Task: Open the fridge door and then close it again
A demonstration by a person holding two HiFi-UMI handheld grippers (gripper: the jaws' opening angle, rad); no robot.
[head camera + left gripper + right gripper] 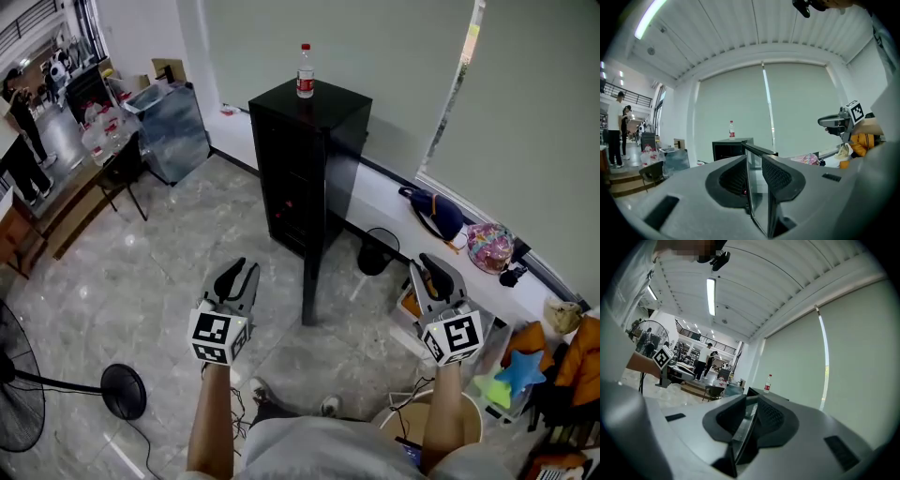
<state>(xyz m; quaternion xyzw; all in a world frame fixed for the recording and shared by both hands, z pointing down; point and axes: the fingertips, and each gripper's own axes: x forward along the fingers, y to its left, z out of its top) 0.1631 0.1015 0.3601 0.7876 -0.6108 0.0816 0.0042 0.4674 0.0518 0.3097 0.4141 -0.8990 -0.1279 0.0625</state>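
Fridge (314, 141) at 12 o'clock, door (310, 281) open; left tongs (244, 270), right tongs (432, 265) narrowly parted, empty; best pushed shut squarely at its free edge.

Soft, cool indoor light: a crisp head view and two strongly warped gripper views.
Daylight filters evenly through the drawn blinds (797, 108), with a bright slit at their seam, and a ceiling strip light (711, 296) burns out to white. The polished floor (141, 281) carries a pale sheen and faint shadows. The black fridge (300, 178) shows little detail. Both gripper views bulge, darken to black at the corners and blur the nearest grey surfaces.
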